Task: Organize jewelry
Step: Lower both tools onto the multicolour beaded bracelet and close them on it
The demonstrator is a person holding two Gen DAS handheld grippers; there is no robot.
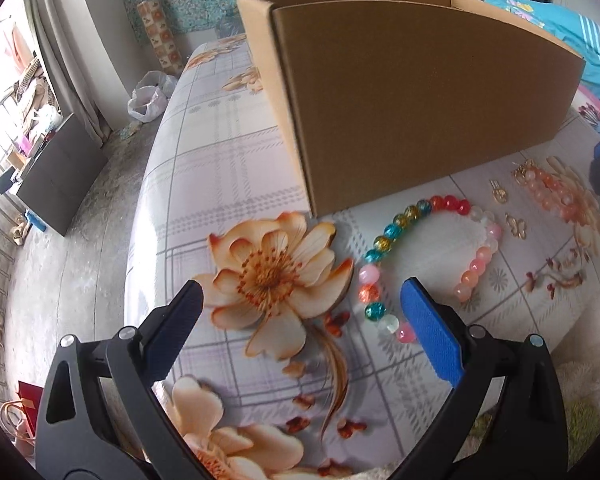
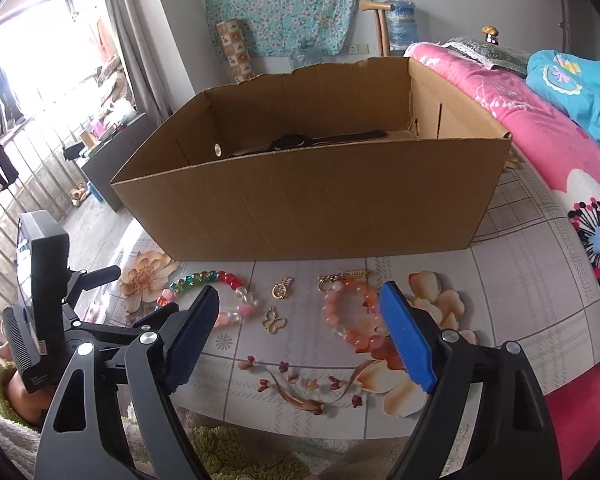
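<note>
Flowery plastic cloth [image 2: 520, 264] is covering the table, and a big open cardboard box [image 2: 300, 208] is sitting in the middle of it; that box is the landmark for everything else. Just in front of the box's near wall the jewelry is lying in a row: a colorful bead bracelet [image 2: 220, 292] toward its left end, a small gold charm [image 2: 281, 288] and a gold butterfly charm [image 2: 274, 320] near its middle, and a peach bead bracelet [image 2: 352, 312] toward its right end. Inside the box something dark, maybe a watch [image 2: 300, 140], is already resting. The right gripper [image 2: 296, 320] is hanging wide in front of the box, holding nothing, with the charms showing between its fingers. The left gripper [image 1: 300, 312] is also wide and empty, close to the colorful bead bracelet. I think the picking-up step is starting now. Next, a gripper needs to go down over one piece, pinch it softly, and lift it over the box wall. Behind the box a blue flowered cloth [image 2: 284, 4] is hanging on the wall, and a pink blanket [image 2: 540, 140] is lying to the right of the box.
</note>
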